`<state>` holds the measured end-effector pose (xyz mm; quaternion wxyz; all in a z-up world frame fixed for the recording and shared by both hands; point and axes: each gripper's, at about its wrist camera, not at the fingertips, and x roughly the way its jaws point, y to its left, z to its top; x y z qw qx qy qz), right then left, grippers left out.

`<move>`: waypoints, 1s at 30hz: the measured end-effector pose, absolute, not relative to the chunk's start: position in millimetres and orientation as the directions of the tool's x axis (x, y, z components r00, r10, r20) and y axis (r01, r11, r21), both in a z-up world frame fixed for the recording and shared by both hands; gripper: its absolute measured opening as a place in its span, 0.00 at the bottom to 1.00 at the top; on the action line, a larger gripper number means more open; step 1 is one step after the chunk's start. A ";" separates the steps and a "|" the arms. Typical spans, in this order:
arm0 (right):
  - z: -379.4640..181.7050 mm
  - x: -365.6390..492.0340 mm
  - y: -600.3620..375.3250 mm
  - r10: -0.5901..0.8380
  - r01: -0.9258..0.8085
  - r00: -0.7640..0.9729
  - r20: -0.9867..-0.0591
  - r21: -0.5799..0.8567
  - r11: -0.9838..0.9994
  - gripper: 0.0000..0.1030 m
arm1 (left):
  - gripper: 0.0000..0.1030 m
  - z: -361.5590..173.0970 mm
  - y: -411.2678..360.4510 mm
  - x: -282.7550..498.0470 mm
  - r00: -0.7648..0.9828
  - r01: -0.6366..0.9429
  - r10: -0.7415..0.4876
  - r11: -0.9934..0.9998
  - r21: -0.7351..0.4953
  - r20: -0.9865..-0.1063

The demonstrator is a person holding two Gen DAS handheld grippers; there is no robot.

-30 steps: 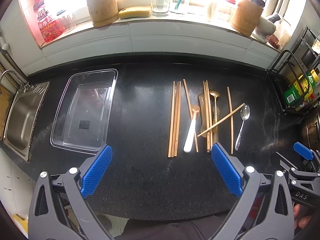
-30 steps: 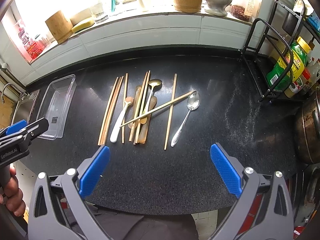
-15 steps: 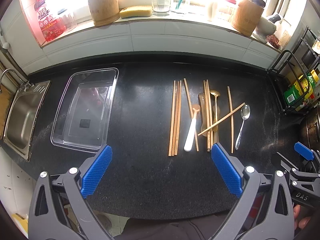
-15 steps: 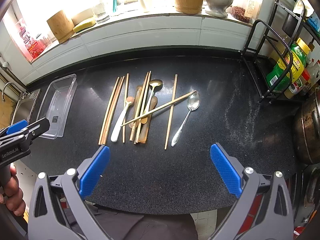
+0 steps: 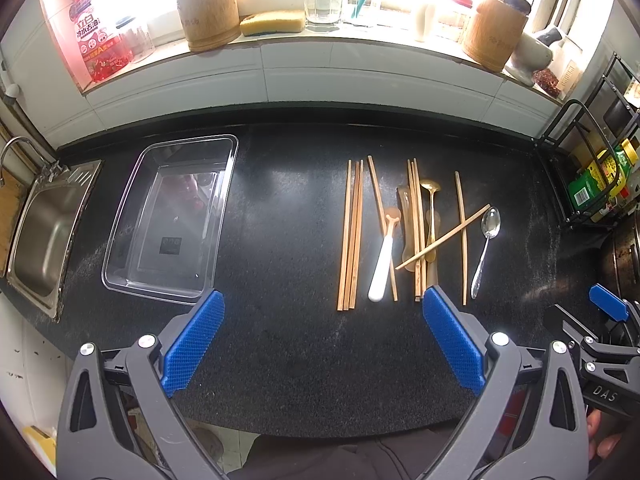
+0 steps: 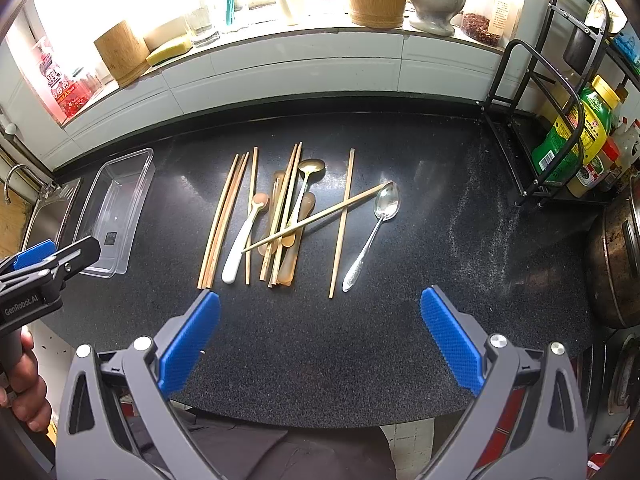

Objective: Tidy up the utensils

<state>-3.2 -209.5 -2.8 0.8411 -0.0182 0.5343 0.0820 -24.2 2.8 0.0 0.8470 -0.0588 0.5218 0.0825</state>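
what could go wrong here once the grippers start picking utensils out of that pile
1. One chopstick lies diagonally across the pile, so lifting anything under it would likely scatter the rest.
2. The clear tray sits far left of the utensils, so a thin stick could slip during the carry.
3. The silver spoon lies flat on the counter and may be hard to pinch.

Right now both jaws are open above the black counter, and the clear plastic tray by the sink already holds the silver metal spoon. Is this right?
Not quite. The clear plastic tray holds no utensil; the silver metal spoon lies on the black counter, at the right end of the utensils, as the right wrist view shows. Both jaws are open.
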 end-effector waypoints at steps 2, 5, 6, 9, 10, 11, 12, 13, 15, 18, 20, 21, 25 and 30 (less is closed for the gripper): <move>-3.0 -2.8 -209.6 0.118 -0.158 0.416 -0.902 0.056 0.986 0.95 | 0.94 -0.3 2.9 -24.5 0.441 -0.202 0.078 0.979 -0.014 -0.894; -2.5 -3.2 -209.2 0.118 -0.157 0.416 -0.902 0.056 0.986 0.95 | 0.94 -1.9 4.0 -28.5 0.441 -0.205 0.077 0.979 -0.016 -0.894; -2.6 -3.2 -209.2 0.118 -0.158 0.415 -0.902 0.056 0.986 0.95 | 0.94 -1.7 4.0 -27.8 0.441 -0.204 0.077 0.979 -0.016 -0.894; -2.4 -3.2 -209.2 0.118 -0.160 0.417 -0.901 0.055 0.986 0.95 | 0.94 -2.0 4.9 -29.1 0.440 -0.207 0.078 0.978 -0.017 -0.894; -1.6 -3.4 -208.5 0.118 -0.161 0.417 -0.901 0.054 0.985 0.95 | 0.94 -2.2 5.0 -29.6 0.440 -0.207 0.078 0.978 -0.016 -0.895; -1.2 -3.5 -208.4 0.119 -0.162 0.418 -0.901 0.054 0.985 0.95 | 0.94 -2.4 5.0 -30.3 0.439 -0.208 0.078 0.978 -0.016 -0.895; -1.2 -3.4 -208.2 0.118 -0.163 0.417 -0.901 0.054 0.985 0.95 | 0.94 -2.1 5.2 -29.5 0.440 -0.207 0.078 0.978 -0.016 -0.895; -1.4 -3.1 -208.1 0.119 -0.163 0.416 -0.902 0.054 0.985 0.95 | 0.94 -2.1 5.2 -29.4 0.440 -0.207 0.078 0.978 -0.016 -0.895; -1.4 -2.4 -207.9 0.119 -0.164 0.416 -0.902 0.054 0.985 0.95 | 0.94 -2.1 5.3 -29.4 0.440 -0.207 0.078 0.978 -0.016 -0.895; -1.4 -1.6 -207.8 0.119 -0.164 0.415 -0.902 0.054 0.985 0.95 | 0.94 -2.2 6.1 -28.6 0.439 -0.207 0.078 0.978 -0.016 -0.895; -1.4 -1.1 -207.7 0.119 -0.163 0.415 -0.902 0.055 0.985 0.95 | 0.94 -2.5 6.3 -29.4 0.438 -0.206 0.078 0.978 -0.015 -0.896; -1.3 -0.9 -207.7 0.119 -0.163 0.415 -0.902 0.055 0.985 0.95 | 0.94 -2.6 6.9 -28.1 0.437 -0.207 0.078 0.978 -0.015 -0.896; -1.3 -0.1 -207.7 0.119 -0.163 0.415 -0.902 0.055 0.985 0.95 | 0.94 -3.1 7.7 -24.7 0.433 -0.207 0.079 0.978 -0.014 -0.898; -3.3 3.3 -206.2 0.116 -0.163 0.408 -0.905 0.053 0.985 0.95 | 0.94 -5.2 8.5 -19.0 0.423 -0.207 0.077 0.978 -0.014 -0.903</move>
